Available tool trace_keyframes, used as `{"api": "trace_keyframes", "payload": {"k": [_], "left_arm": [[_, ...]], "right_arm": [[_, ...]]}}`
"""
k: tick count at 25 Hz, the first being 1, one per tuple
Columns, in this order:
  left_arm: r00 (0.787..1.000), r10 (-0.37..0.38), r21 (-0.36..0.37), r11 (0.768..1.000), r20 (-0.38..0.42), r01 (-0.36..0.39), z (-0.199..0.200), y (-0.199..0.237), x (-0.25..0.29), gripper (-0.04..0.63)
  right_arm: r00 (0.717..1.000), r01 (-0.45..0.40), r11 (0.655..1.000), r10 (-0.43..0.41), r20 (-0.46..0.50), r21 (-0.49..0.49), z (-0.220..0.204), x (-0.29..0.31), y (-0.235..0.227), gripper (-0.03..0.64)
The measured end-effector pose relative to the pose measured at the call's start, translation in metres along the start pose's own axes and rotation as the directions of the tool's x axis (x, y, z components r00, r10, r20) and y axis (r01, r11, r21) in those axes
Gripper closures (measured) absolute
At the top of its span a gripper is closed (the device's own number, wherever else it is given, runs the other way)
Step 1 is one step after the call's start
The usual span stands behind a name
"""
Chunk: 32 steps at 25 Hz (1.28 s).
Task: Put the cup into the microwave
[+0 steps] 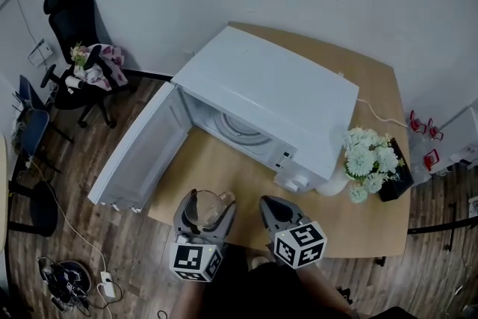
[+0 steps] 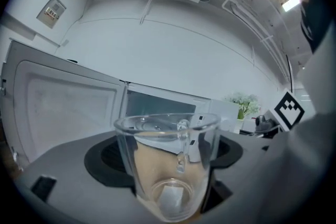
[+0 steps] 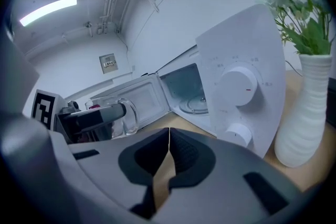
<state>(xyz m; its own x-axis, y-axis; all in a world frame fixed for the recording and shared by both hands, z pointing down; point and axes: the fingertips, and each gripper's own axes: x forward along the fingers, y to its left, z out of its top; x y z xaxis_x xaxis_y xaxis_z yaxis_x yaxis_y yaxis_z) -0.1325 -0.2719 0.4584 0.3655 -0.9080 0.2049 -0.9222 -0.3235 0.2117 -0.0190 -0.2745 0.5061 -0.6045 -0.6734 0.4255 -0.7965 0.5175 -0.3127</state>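
A clear glass cup (image 2: 167, 165) with a handle stands upright between the jaws of my left gripper (image 1: 204, 213), which is shut on it. In the head view the cup (image 1: 208, 208) hovers near the table's front edge, before the open white microwave (image 1: 276, 97). The microwave door (image 1: 138, 149) is swung wide to the left, and the glass turntable (image 1: 240, 128) shows inside. My right gripper (image 1: 277, 211) is beside the left one, shut with nothing between its jaws. From the right gripper view the cup (image 3: 125, 115) is at the left and the microwave cavity (image 3: 187, 89) beyond it.
A white vase of pale flowers (image 1: 367, 160) stands right of the microwave on the wooden table (image 1: 373, 217), next to a dark box (image 1: 396, 179). A black office chair (image 1: 78, 48) is at the back left. Cables and a charger (image 1: 75, 284) lie on the floor.
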Motion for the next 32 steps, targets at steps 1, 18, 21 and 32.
{"api": "trace_keyframes", "payload": {"k": [1,18,21,32], "left_arm": [[1.000,-0.009,0.003,1.000,-0.002,0.009,0.001,0.003,0.005,0.193],[0.987,-0.158,0.052,0.986,-0.034,0.160,0.014,0.036,0.082,0.193],[0.980,-0.193,0.064,0.979,-0.041,0.195,0.016,0.037,0.095,0.193],[0.959,-0.276,0.118,0.952,-0.062,0.282,0.019,0.034,0.148,0.193]], "right_arm": [[1.000,0.006,1.000,-0.006,-0.001,0.001,0.001,0.003,0.000,0.621],[0.993,0.119,0.992,-0.118,-0.022,0.051,0.005,0.036,-0.009,0.622],[0.991,0.133,0.989,-0.132,-0.023,0.059,0.006,0.041,-0.010,0.621],[0.988,0.156,0.981,-0.155,-0.025,0.114,0.008,0.055,-0.010,0.621]]}}
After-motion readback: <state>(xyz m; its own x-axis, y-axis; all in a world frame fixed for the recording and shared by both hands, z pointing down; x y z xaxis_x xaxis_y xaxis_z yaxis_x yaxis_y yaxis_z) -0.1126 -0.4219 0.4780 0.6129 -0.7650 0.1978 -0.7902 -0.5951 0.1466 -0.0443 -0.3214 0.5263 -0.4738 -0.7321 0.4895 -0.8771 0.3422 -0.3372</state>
